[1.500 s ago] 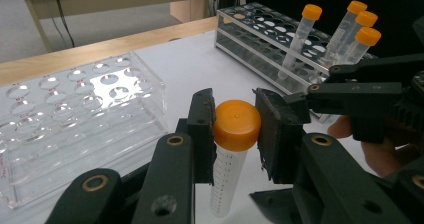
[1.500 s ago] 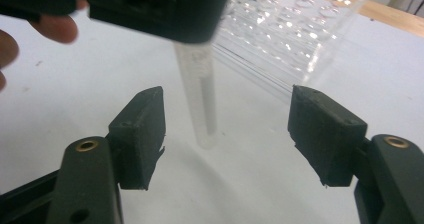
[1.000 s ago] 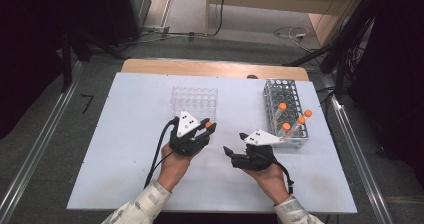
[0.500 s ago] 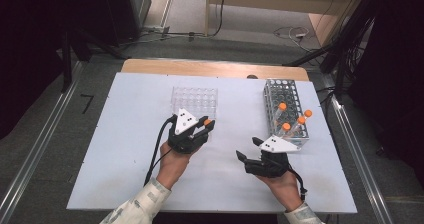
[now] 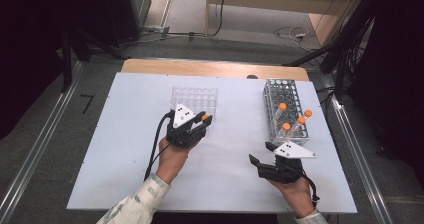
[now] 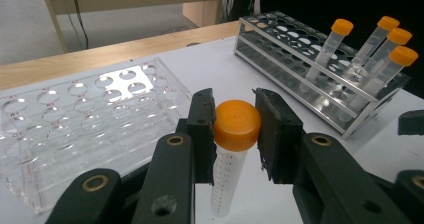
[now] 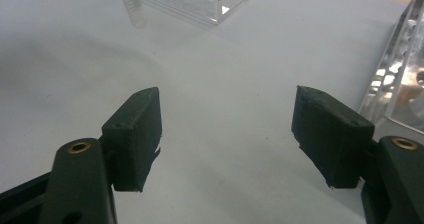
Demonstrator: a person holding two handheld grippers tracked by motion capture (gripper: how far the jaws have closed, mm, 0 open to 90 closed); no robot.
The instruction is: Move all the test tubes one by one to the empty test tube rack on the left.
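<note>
a metal rack (image 5: 288,95) with four orange-capped tubes (image 5: 282,106) stands right of a clear plastic tray (image 5: 196,100).

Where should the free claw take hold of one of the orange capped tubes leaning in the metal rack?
Just under the orange cap, coming from above. The four tubes lean in the metal rack with caps and upper bodies clear above its top grid, while the rack's frame fences the lower part. The right claw, open wide, probably should tilt to match the lean.
</note>
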